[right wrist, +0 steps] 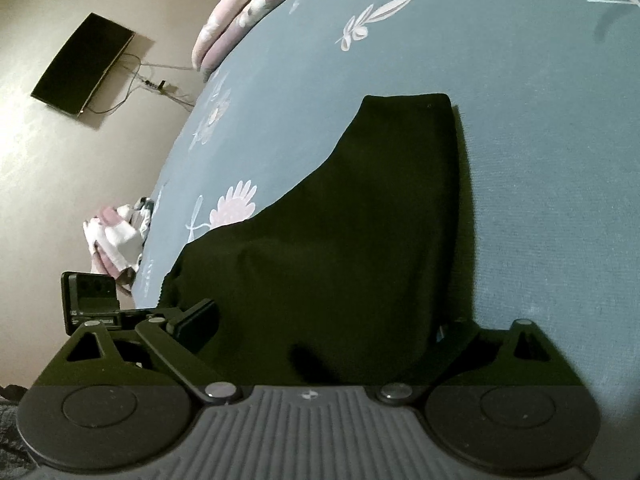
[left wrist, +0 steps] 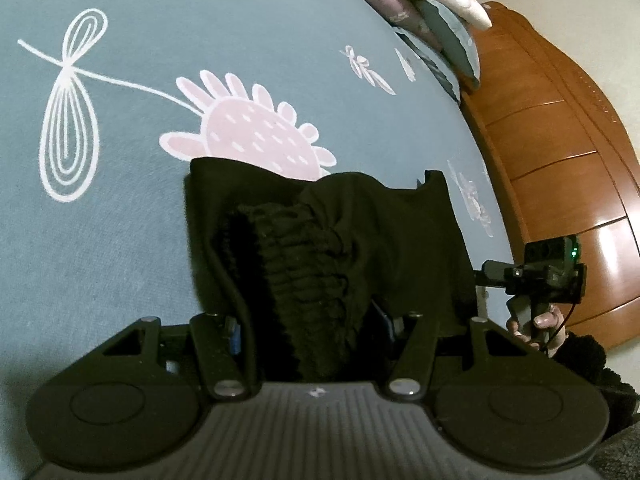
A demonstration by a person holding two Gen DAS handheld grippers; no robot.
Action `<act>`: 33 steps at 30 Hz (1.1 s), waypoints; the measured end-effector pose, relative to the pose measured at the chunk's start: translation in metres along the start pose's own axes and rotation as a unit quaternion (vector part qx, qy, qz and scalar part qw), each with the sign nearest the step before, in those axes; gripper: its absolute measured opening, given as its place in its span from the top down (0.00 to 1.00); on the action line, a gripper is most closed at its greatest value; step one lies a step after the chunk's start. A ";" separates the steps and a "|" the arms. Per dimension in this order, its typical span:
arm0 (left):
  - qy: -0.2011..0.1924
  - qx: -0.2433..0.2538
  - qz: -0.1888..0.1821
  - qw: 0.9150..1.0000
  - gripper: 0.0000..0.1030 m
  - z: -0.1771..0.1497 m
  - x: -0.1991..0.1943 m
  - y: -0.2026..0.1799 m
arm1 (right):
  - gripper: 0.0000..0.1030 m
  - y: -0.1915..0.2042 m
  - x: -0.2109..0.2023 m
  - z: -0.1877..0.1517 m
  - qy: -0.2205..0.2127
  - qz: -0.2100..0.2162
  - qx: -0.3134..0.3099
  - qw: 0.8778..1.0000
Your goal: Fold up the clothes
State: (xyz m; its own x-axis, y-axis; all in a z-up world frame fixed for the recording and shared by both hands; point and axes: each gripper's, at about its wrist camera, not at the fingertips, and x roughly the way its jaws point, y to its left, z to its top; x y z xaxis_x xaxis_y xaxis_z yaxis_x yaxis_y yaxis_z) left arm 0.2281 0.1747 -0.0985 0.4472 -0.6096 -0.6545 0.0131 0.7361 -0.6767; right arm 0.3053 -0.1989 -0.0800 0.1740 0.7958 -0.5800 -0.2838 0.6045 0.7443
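Bunching between left tongs [left wrist: 312, 320], one black garment [left wrist: 320, 240] shows its gathered waistband; right tongs [right wrist: 320, 336] grip smooth cloth.

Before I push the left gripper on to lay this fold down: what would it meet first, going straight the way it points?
The black garment bunched between the left gripper jaws; beyond it, probably the blue bedsheet.
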 end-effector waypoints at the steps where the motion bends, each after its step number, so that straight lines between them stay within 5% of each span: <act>1: 0.000 0.001 -0.001 1.000 0.45 0.000 0.000 0.000 | 0.05 0.002 0.001 0.000 0.000 -0.005 -0.002 1.000; 10: 0.001 0.015 -0.009 1.000 0.45 0.001 0.001 0.002 | 0.05 0.019 0.009 0.002 0.019 -0.067 -0.029 0.997; 13: 0.002 0.019 -0.011 1.000 0.45 0.001 0.001 0.003 | 0.13 0.022 0.009 0.000 0.020 -0.092 -0.032 0.995; 16: 0.003 0.026 -0.014 1.000 0.45 0.001 0.002 0.003 | 0.31 0.020 0.006 0.000 0.011 -0.116 -0.009 0.993; 18: 0.005 0.029 -0.018 0.999 0.45 0.002 0.002 0.004 | 0.70 0.015 0.003 0.000 0.004 -0.135 0.014 0.991; 20: 0.008 0.032 -0.023 0.999 0.45 0.003 0.001 0.006 | 0.86 0.005 0.000 -0.001 -0.004 -0.142 0.045 0.989; 33: 0.010 0.036 -0.027 0.999 0.51 0.003 0.001 0.009 | 0.87 0.011 -0.003 -0.012 -0.042 -0.176 0.084 0.980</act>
State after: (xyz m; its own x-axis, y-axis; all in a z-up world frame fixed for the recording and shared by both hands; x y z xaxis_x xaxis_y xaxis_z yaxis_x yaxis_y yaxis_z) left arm 0.2317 0.1819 -0.1044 0.4260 -0.6546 -0.6245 0.1009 0.7204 -0.6862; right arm 0.2904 -0.1952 -0.0744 0.3129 0.5325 -0.7865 -0.0340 0.8338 0.5510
